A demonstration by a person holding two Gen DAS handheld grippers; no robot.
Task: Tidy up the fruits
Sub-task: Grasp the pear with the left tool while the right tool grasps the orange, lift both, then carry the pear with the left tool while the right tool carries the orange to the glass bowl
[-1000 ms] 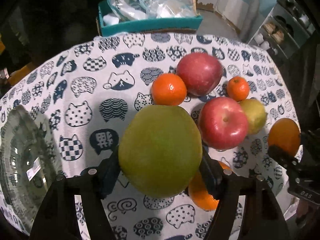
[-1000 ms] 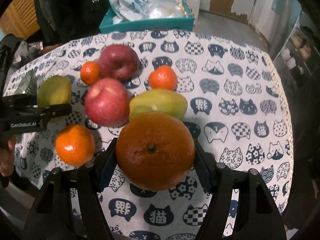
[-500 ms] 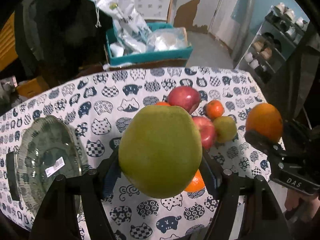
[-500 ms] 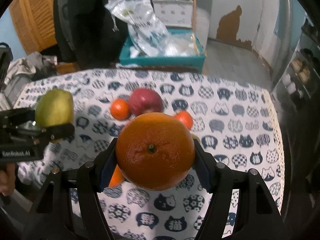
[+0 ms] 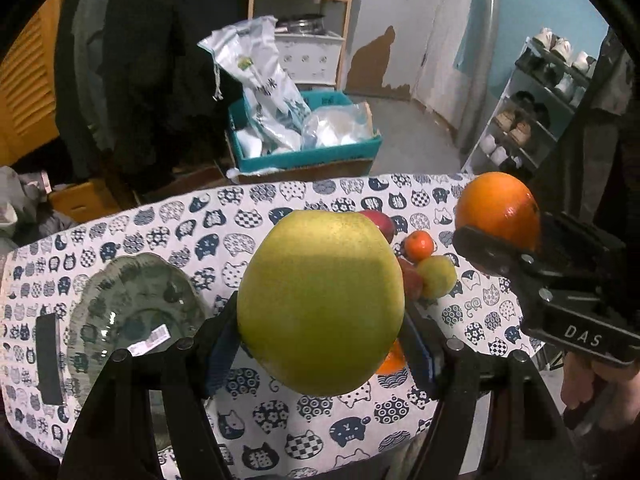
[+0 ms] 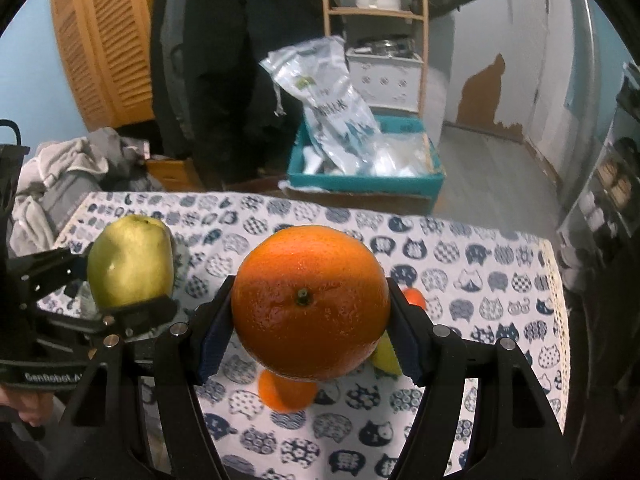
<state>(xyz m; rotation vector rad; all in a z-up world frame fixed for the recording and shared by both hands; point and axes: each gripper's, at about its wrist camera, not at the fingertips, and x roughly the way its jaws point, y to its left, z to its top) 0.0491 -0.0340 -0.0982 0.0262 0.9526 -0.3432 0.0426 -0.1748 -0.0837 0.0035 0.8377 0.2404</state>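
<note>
The left tool (image 5: 320, 344) pinches a large round yellow-green pear (image 5: 320, 300) between its blue pads, held above the counter (image 5: 168, 224) with its cat-print cloth. The right tool (image 6: 310, 336) pinches a big round orange (image 6: 310, 302), also clear of the cloth. A scalloped clear glass plate (image 5: 132, 312) sits near the counter's left edge, with bare cloth between it and the fruit cluster: a small tangerine (image 5: 419, 245) touching a small yellow-green fruit (image 5: 437, 276). Beyond the far edge stands a teal cardboard box (image 5: 308, 156)
</note>
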